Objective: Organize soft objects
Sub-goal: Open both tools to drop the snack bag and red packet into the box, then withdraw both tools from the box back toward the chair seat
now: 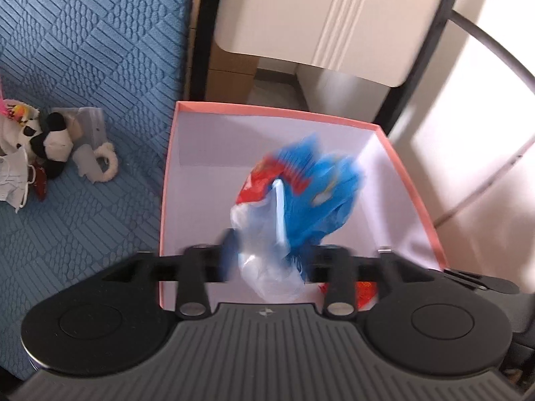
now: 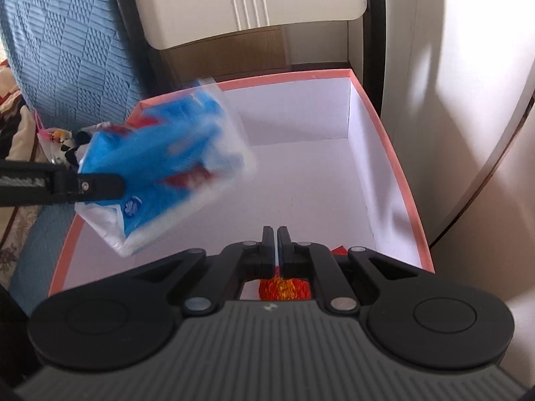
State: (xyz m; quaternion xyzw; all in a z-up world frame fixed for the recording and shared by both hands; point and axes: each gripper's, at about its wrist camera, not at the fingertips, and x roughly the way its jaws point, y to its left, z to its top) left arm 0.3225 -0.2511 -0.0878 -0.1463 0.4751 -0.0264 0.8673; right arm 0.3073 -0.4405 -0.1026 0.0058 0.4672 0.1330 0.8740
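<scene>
Above the pink-rimmed box [image 2: 378,127], a blurred blue tissue pack [image 2: 167,173] is seen between the parted jaws of the left gripper [image 1: 267,254], apparently being released. The right gripper [image 2: 276,234] is shut, empty. Next, the plush toys [image 1: 43,147] on the blue bedcover [image 1: 83,50] would likely be fetched.

A cream chair back [image 1: 321,16] stood just beyond the blue quilted bedspread [image 1: 83,50], with cardboard boxes [image 1: 230,67] tucked behind it.
</scene>
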